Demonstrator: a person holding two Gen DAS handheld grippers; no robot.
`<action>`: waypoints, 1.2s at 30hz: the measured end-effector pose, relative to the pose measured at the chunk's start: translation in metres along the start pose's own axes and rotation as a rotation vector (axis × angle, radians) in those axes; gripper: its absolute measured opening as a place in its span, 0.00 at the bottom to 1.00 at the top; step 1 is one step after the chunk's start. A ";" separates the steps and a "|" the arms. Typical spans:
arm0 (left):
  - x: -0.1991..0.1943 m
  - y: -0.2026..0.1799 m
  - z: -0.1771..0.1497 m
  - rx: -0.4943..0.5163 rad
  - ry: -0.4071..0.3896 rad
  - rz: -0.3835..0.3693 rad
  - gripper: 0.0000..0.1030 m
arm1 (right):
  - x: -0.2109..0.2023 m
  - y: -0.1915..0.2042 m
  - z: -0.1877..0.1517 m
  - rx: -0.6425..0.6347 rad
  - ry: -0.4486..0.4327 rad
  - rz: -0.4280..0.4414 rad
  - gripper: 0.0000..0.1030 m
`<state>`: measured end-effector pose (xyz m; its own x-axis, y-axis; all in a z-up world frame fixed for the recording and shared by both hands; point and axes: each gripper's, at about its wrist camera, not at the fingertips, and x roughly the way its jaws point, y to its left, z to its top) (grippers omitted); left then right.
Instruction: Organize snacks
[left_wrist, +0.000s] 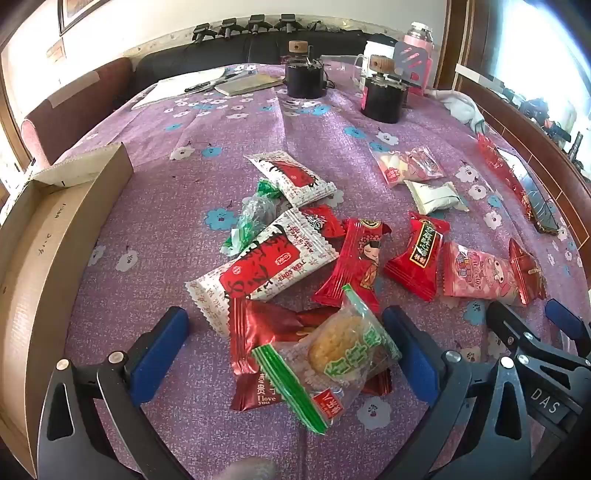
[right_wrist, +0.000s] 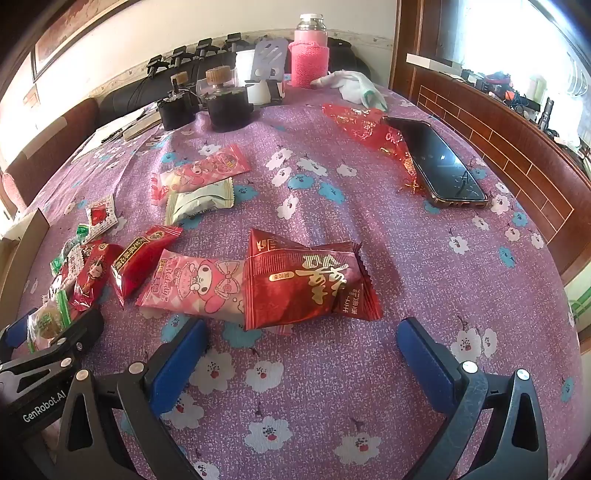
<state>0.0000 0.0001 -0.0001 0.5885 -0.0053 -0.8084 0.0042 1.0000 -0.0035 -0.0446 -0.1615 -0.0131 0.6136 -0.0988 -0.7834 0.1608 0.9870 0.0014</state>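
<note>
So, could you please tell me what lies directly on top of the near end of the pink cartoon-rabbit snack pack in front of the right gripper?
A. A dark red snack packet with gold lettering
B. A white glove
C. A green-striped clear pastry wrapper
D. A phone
A: in the right wrist view the dark red packet with gold lettering overlaps the right-hand end of the pink rabbit pack, while the phone lies apart.

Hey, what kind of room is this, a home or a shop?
Probably a home living or dining room: a table under a purple flowered tablecloth, a dark sofa behind it, and a framed picture on the wall.
</note>
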 end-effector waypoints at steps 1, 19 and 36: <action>0.000 0.000 0.000 0.000 0.000 0.000 1.00 | 0.000 0.000 0.000 0.000 0.000 0.001 1.00; 0.000 0.000 0.000 0.004 -0.002 0.005 1.00 | 0.000 0.000 0.000 0.002 0.004 0.002 1.00; -0.009 0.005 -0.010 0.043 0.012 -0.026 1.00 | 0.000 0.000 0.000 0.001 0.005 0.001 1.00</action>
<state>-0.0137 0.0050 0.0012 0.5777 -0.0307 -0.8157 0.0544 0.9985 0.0009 -0.0439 -0.1612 -0.0132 0.6103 -0.0971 -0.7862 0.1609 0.9870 0.0031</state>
